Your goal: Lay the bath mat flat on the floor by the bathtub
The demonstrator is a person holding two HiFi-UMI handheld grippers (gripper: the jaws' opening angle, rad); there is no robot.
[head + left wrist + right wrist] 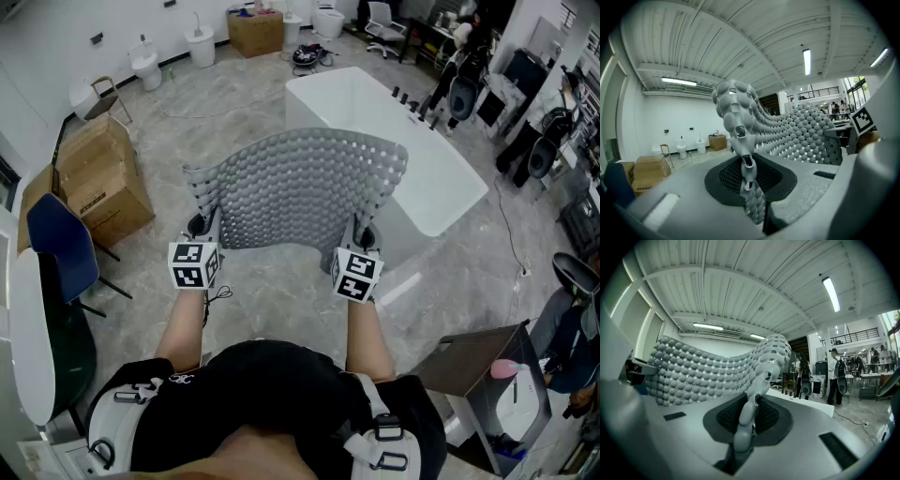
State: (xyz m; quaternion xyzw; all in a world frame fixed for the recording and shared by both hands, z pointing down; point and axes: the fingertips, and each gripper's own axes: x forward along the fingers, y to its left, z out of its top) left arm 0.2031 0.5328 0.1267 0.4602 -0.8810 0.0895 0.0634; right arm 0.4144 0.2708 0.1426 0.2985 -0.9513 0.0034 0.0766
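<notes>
A grey bath mat [295, 187] covered in round bumps hangs in the air above the floor, stretched between my two grippers, with its far edge toward the white bathtub [394, 141]. My left gripper [202, 230] is shut on the mat's near left corner, and the mat's edge [743, 140] runs up between its jaws. My right gripper [361, 242] is shut on the near right corner, where the mat [759, 376] stands pinched between the jaws. The mat bows upward between the two grips.
Cardboard boxes [98, 183] and a blue chair [61, 248] stand at the left. Toilets [145, 66] line the back wall. At the right are a small table [487, 375], a seated person [572, 337] and cables [511, 234]. Grey marbled floor [272, 291] lies beneath the mat.
</notes>
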